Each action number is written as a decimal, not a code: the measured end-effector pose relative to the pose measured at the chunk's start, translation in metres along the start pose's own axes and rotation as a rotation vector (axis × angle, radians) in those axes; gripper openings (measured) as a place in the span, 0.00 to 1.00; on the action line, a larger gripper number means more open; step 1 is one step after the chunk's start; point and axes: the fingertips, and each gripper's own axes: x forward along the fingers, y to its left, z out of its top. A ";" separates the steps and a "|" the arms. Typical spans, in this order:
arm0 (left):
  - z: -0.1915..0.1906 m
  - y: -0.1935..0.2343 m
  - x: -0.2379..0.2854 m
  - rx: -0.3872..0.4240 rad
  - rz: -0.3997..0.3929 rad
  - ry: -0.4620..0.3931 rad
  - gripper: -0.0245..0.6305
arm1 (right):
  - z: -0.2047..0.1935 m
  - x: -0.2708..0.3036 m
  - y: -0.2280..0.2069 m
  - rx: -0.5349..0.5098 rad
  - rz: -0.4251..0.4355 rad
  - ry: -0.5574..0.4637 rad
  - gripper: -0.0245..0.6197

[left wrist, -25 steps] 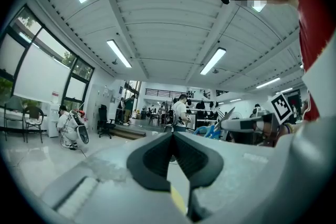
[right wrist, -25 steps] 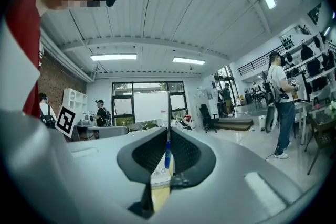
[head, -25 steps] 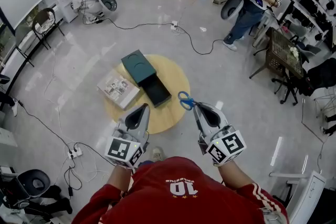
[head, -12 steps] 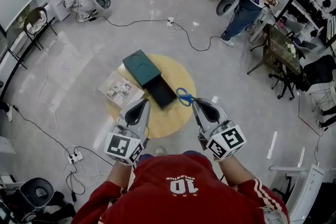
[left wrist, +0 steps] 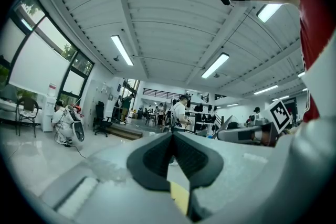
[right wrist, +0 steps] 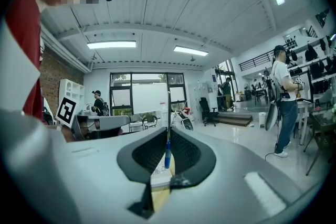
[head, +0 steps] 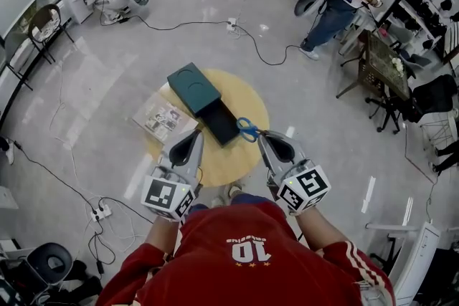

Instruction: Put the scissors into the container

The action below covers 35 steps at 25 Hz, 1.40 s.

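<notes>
Scissors point(head: 249, 130) are now nearer the container point(head: 219, 122), clenched in the right gripper point(head: 262, 138).
Light, stiff, slippery steel, best held near the pivot; left gripper point(head: 192, 140) is closed, empty.

Red-sleeved left arm point(head: 147, 261) and right arm point(head: 331, 249) reach forward and down, holding the two grippers level and side by side. The left gripper point(head: 194, 134) has its jaws pressed together with nothing between them. The right gripper point(head: 262, 135) is clamped on the scissors point(head: 248, 128) (seen edge-on between its pads), whose blue handles show beyond its tips.
</notes>
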 end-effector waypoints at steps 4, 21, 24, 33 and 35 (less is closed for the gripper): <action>0.001 0.001 0.005 0.006 0.009 -0.003 0.04 | -0.009 0.004 -0.013 0.007 -0.006 0.017 0.07; -0.012 0.053 0.040 -0.017 0.094 0.050 0.04 | -0.077 0.101 -0.052 0.183 0.097 0.179 0.07; -0.018 0.065 0.048 -0.022 0.108 0.070 0.04 | -0.102 0.124 -0.061 0.222 0.107 0.229 0.07; -0.037 0.081 0.067 -0.049 0.141 0.123 0.04 | -0.185 0.162 -0.087 0.498 0.000 0.328 0.07; -0.041 0.083 0.069 -0.055 0.146 0.132 0.04 | -0.198 0.168 -0.088 0.500 -0.013 0.338 0.07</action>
